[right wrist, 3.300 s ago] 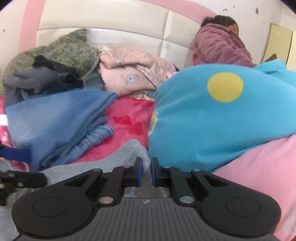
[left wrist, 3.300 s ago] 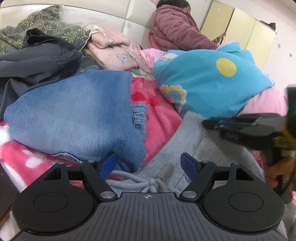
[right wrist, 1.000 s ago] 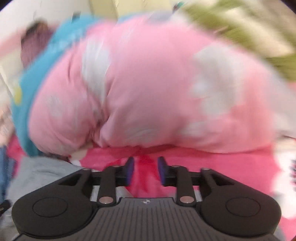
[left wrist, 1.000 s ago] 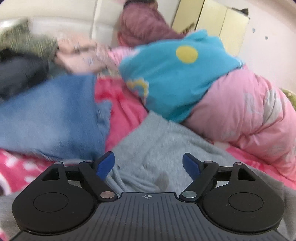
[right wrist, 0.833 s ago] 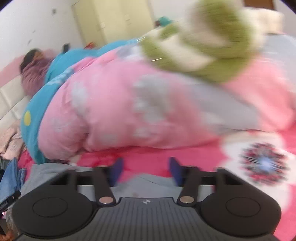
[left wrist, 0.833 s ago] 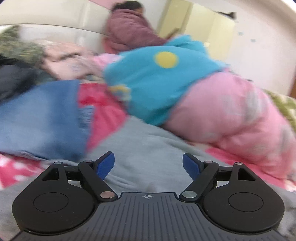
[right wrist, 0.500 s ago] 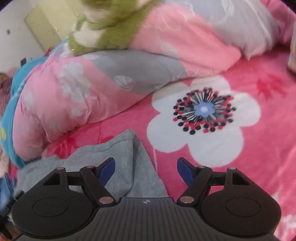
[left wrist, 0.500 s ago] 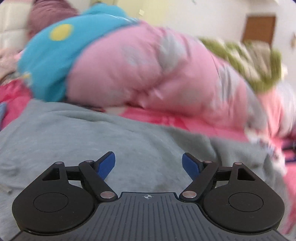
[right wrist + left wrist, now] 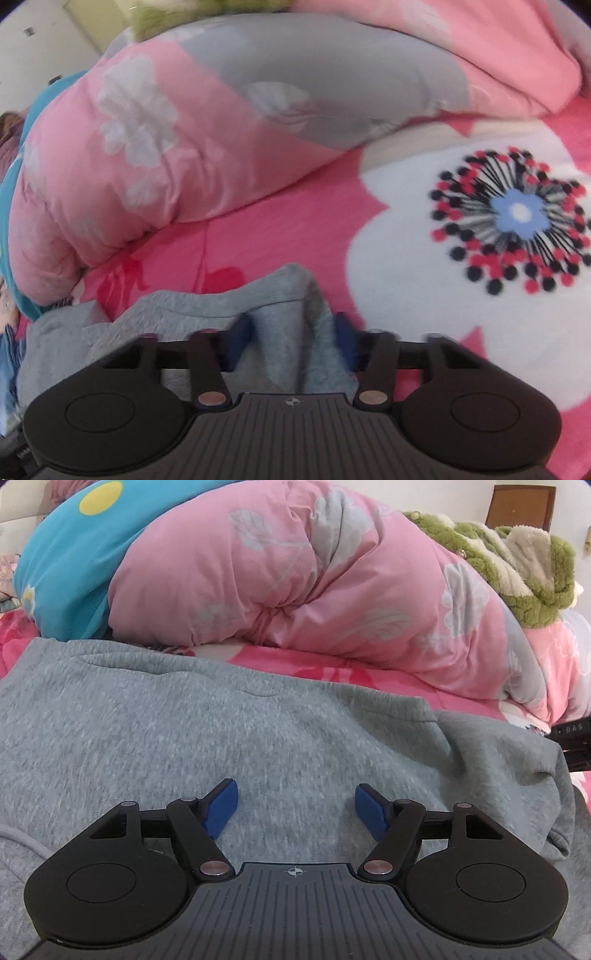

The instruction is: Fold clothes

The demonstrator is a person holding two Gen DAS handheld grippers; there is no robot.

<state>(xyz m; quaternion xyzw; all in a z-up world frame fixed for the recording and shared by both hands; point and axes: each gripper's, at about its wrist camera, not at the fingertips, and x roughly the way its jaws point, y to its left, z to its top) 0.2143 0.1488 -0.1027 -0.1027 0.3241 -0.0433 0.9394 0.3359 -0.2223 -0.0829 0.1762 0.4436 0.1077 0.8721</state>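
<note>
Grey sweatpants (image 9: pixel 229 716) are lying beneath the left gripper's (image 9: pixel 295 808) wide fingers; the right gripper's (image 9: pixel 291 338) blurred fingers are straddling a fold, spread apart.

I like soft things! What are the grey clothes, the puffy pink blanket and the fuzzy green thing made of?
The grey garment looks like heathered sweatshirt knit, matte and speckled. The pink quilt seems to be smooth woven cloth over puffy filling, gathering into soft creases. The green blanket looks like shaggy fleece or plush, with clumpy tufts. The exact fibres can't be told.
</note>
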